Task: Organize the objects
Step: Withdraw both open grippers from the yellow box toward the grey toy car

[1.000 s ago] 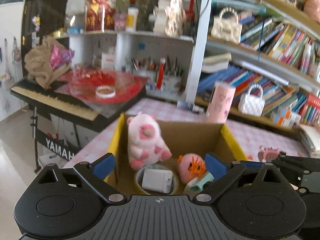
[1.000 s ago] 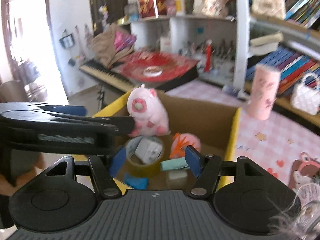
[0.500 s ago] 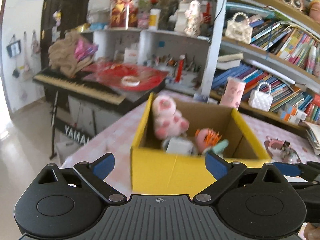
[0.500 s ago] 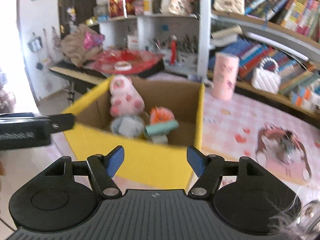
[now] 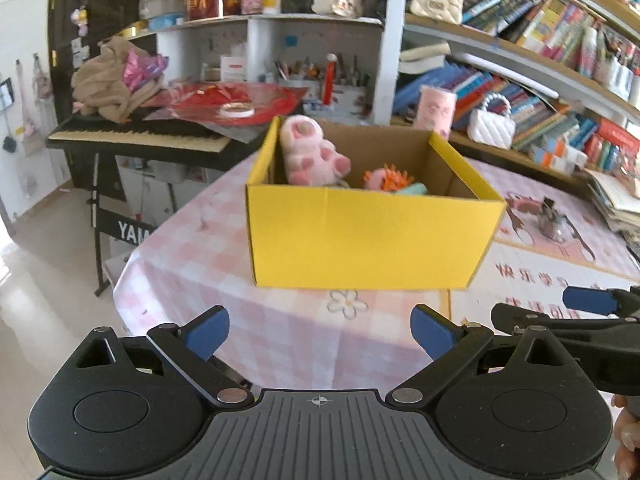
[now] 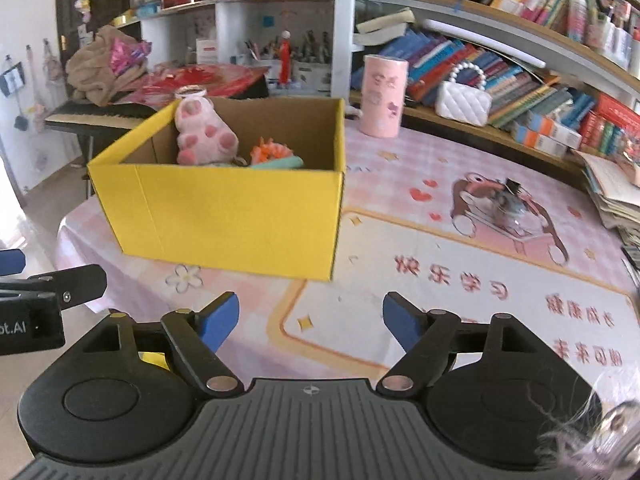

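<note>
Both tongs are hovering low over the table, nothing between the pads. Left gripper (image 5: 319, 332) is sitting wide, blue pads (image 5: 207, 330) well apart, empty. Right gripper (image 6: 311, 323) is opening as we watch, jaws spreading, also empty; it's showing at the right edge of the left cam, w/ the person's fingers (image 5: 626, 432) just peeking in below it.

Straight ahead of both: yellow box (image 5: 360, 236), standing upright on the pink tablecloth (image 5: 280, 340), near the table's left edge. It's apart from both grippers, bare cloth lying between. Inside the box, a pink plush (image 5: 310, 152) is leaning against the left wall, poking above the rim. Beside it an orange toy (image 5: 386, 178) and a teal item (image 5: 414, 189) are showing just over the front wall. Can't tell what's lying deeper in.

Further out on the cloth, right of the box, a small dark object (image 6: 508, 196) is lying on the cartoon print, too blurry to name. Behind the box, a pink cup (image 6: 382, 96) is standing upright, w/ a white bag (image 6: 462, 102) on the low shelf next to it. Keyboard (image 5: 136, 136) is standing off to the left, bookshelves (image 5: 540, 52) filling the bkgd.
</note>
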Action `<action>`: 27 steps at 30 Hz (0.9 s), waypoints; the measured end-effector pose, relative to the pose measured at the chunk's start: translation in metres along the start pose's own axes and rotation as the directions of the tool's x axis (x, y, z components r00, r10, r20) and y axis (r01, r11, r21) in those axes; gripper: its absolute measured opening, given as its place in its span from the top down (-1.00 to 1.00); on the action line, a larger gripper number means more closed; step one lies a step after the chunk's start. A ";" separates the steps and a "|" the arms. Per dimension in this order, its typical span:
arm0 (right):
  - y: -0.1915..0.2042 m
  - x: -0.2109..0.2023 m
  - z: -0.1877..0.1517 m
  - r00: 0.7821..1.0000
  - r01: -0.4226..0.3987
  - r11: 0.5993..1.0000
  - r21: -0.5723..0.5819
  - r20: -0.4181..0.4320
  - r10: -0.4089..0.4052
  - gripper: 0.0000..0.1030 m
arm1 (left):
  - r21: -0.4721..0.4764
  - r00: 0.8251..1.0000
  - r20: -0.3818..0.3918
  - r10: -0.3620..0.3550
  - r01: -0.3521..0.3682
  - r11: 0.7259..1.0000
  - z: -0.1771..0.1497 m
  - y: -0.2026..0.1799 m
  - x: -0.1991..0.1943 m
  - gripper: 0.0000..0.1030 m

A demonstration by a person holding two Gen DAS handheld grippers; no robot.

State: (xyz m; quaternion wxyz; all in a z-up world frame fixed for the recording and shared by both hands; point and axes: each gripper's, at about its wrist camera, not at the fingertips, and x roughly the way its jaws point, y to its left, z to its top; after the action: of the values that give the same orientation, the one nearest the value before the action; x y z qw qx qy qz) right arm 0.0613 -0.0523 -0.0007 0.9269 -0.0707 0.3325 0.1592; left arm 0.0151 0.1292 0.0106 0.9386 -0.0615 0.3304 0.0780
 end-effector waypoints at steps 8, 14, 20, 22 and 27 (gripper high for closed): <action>0.000 -0.019 -0.016 0.998 0.059 0.998 0.013 0.002 -0.059 -0.75 | 0.014 0.999 -0.028 -0.037 0.037 0.999 -0.011 -0.005 -0.008 -0.92; -0.006 -0.033 -0.027 0.994 0.111 0.994 0.023 0.005 -0.111 -0.86 | 0.034 0.996 -0.034 -0.080 0.081 0.996 -0.015 -0.016 -0.010 -0.92; -0.022 -0.046 -0.038 0.985 0.170 0.983 0.064 -0.001 -0.171 -0.87 | 0.069 0.989 -0.052 -0.137 0.140 0.988 -0.018 -0.034 -0.008 -0.92; -0.028 -0.050 -0.041 0.981 0.192 0.978 0.083 -0.005 -0.192 -0.87 | 0.087 0.986 -0.057 -0.159 0.163 0.983 -0.017 -0.041 -0.007 -0.92; -0.042 -0.059 -0.049 0.970 0.242 0.962 0.128 -0.017 -0.242 -0.89 | 0.126 0.976 -0.070 -0.207 0.215 0.969 -0.018 -0.059 -0.005 -0.92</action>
State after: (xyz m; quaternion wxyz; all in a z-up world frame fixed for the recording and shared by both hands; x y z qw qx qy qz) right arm 0.0041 -0.1182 0.0007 0.9417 -0.0510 0.3318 0.0229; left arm 0.0111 0.0680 0.0034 0.9339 -0.0359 0.3528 -0.0461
